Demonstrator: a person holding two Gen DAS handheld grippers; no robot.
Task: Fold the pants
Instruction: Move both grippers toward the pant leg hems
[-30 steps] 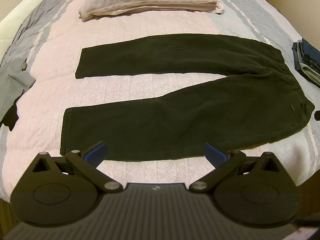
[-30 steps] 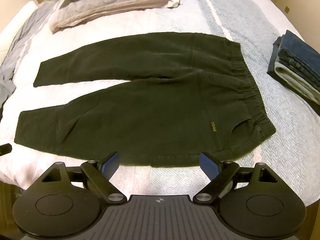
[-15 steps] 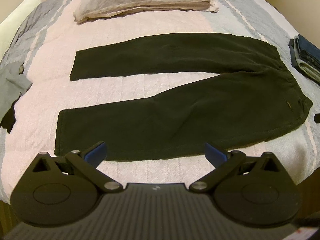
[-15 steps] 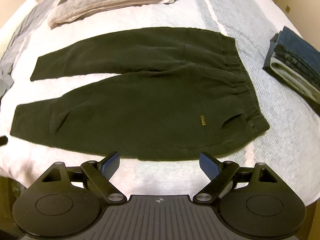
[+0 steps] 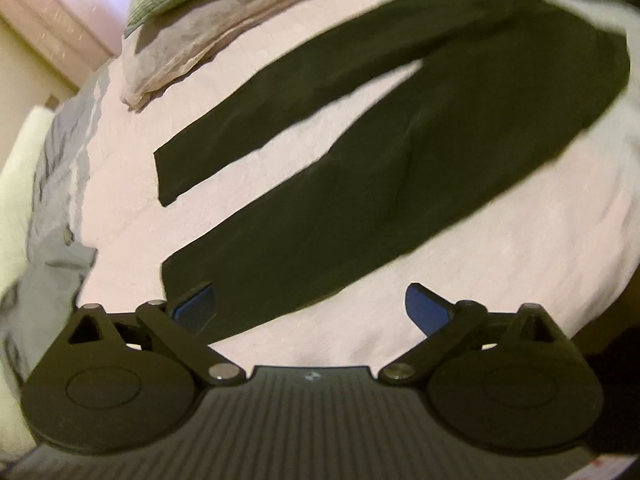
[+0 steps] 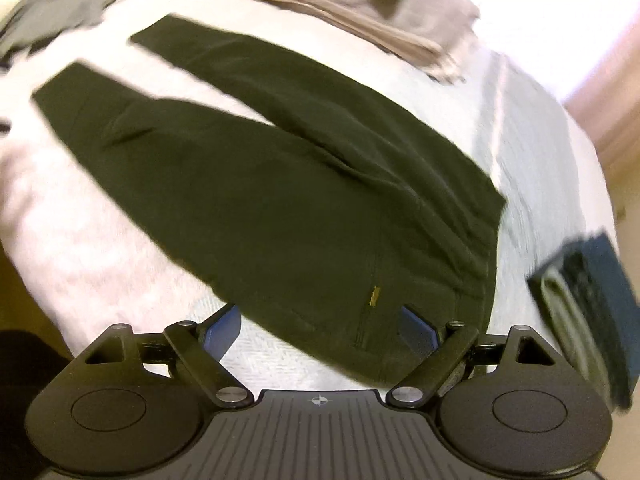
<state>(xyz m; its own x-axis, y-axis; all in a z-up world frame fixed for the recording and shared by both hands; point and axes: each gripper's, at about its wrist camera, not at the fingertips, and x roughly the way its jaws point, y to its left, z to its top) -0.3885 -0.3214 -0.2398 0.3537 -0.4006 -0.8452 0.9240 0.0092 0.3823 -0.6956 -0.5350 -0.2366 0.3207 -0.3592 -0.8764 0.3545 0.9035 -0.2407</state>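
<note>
Dark pants blurred – waistband cut off; both grippers empty.

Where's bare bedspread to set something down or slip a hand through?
Free: the wedge between the two legs of the pants, and the near strip ahead of the left tongs. Crowded: the head end under the folded blankets, and beside the jeans stack.

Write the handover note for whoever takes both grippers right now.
Left gripper: open, holding nothing, near the hem of the near leg.
Right gripper: open, holding nothing, at the near waist corner.
Pants: flat on the bed, legs spread apart, unfolded.
Done: nothing folded yet.
Left: grasp hem and waist, lay one leg over the other, then probably fold lengthwise.
</note>
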